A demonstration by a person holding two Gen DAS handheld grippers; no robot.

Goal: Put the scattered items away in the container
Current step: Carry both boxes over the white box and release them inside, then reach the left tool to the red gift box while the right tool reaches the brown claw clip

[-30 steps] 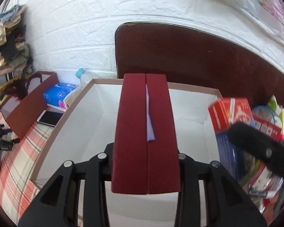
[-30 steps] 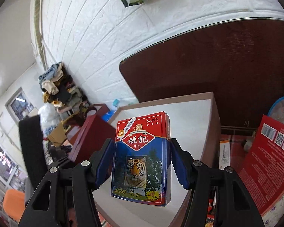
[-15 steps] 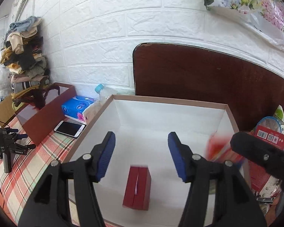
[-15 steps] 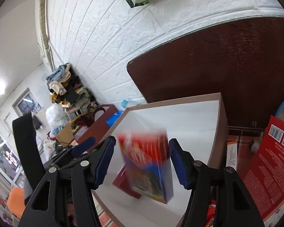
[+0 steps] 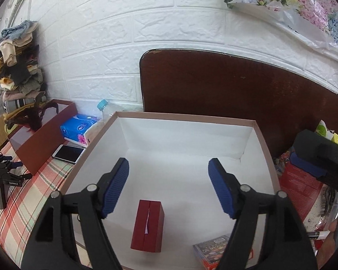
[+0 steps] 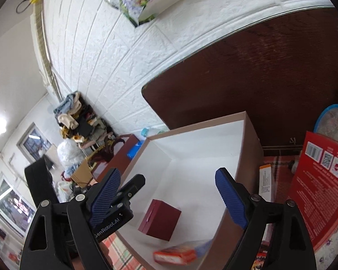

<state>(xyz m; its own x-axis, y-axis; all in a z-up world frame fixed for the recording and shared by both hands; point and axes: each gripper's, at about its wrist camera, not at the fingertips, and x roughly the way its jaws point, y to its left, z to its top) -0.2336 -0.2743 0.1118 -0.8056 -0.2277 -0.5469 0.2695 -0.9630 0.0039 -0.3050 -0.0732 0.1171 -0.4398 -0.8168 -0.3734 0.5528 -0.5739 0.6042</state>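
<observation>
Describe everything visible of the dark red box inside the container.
The dark red box is a small rectangular case with a textured, leather-like look and a centre seam where a pale slip pokes out. It lies closed on the white floor of the container, near its front edge, beside the playing card pack. Nothing grips it.

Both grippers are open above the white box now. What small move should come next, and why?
Probably draw the right gripper back toward the clutter beside the box. Its jaws have just been opening and hold nothing; the card pack and the red case already lie inside.
</observation>
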